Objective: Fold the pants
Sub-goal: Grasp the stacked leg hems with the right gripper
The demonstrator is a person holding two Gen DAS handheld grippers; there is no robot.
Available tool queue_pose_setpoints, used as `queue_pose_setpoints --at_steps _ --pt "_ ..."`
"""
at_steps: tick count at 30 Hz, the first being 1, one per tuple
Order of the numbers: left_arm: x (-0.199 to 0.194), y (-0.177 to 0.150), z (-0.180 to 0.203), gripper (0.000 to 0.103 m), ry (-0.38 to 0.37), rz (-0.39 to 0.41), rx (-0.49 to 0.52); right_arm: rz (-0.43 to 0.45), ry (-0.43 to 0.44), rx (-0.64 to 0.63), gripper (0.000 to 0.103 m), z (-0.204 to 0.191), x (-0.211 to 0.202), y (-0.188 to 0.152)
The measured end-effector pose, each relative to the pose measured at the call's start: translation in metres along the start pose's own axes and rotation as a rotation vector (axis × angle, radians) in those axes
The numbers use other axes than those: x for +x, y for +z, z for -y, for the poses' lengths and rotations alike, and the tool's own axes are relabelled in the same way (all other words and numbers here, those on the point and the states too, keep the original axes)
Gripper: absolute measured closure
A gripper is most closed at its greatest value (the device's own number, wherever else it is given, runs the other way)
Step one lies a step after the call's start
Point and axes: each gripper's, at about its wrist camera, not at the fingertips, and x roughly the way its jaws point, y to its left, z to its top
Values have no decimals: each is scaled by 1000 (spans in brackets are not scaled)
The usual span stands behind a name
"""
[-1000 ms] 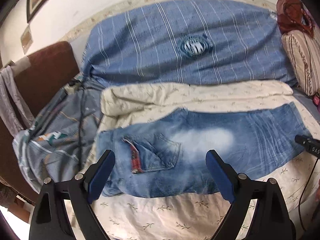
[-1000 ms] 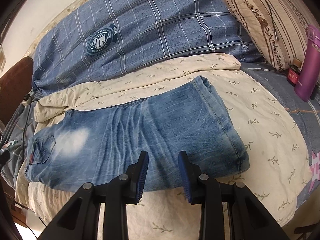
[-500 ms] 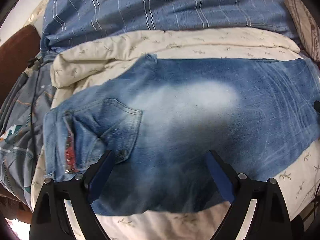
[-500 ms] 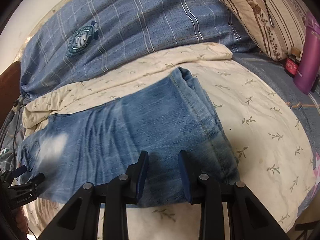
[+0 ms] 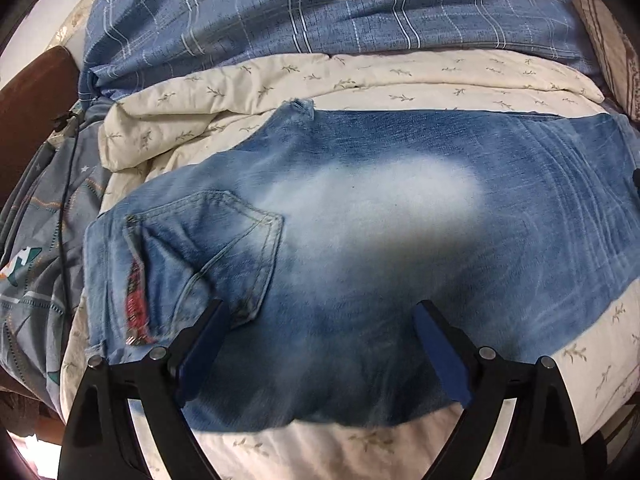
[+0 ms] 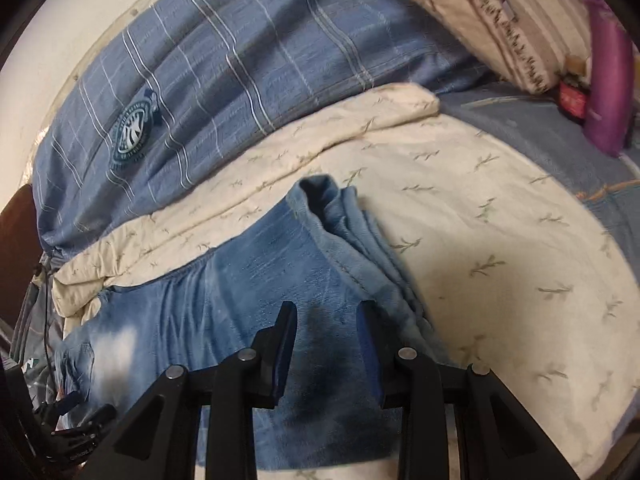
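Faded blue jeans (image 5: 380,200) lie flat across a cream leaf-print sheet (image 5: 360,76), folded lengthwise, back pocket (image 5: 224,240) to the left. My left gripper (image 5: 320,306) hovers low over the seat area, jaws wide open, nothing between them. In the right wrist view the leg hems (image 6: 340,216) lie stacked at the far end of the jeans (image 6: 248,280). My right gripper (image 6: 328,306) hangs just above the legs near the hems, its jaws a narrow gap apart and pinching no cloth. The left gripper (image 6: 76,420) shows at the lower left of that view.
A blue plaid duvet (image 5: 320,12) with a round badge is bunched behind the sheet. A striped pillow (image 6: 500,12), a purple bottle (image 6: 608,80) and a small red jar (image 6: 572,98) sit at the far right. Grey printed bedding (image 5: 36,240) and a black cable (image 5: 66,184) lie left.
The left gripper dropped close to the jeans' seat, then held still. The right gripper slid along the legs toward the hems and rolled. Neither jaw gap visibly changed.
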Motion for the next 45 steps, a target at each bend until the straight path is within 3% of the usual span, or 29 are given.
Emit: queue_pose_setpoints --at_steps 5,12,18,22,27,29,30,35,45 --pt "-20 -10 -14 9 8 46 -24 29 66 76 69 25 -34 -10" --pt "-37 -26 -49 9 117 103 -68 30 96 189 69 58 -60 -23" --pt "-14 -36 -82 9 173 30 -148 2 120 166 69 46 -57 -32" --pt "4 -41 -91 9 137 -11 -183 -30 159 169 69 33 -52 -38" --pt "-17 -37 -82 9 121 25 -176 -47 224 177 66 27 -53 -42" --pt "-29 -35 -77 9 99 51 -176 -48 258 216 39 29 -52 -43" --pt "-35 -34 -72 9 84 66 -172 -40 269 240 36 32 -52 -45" --pt "-45 -27 -44 9 42 100 -101 -37 262 292 36 42 -43 -49" --pt "-17 -28 -26 9 33 24 -76 0 271 393 36 62 -22 -45"
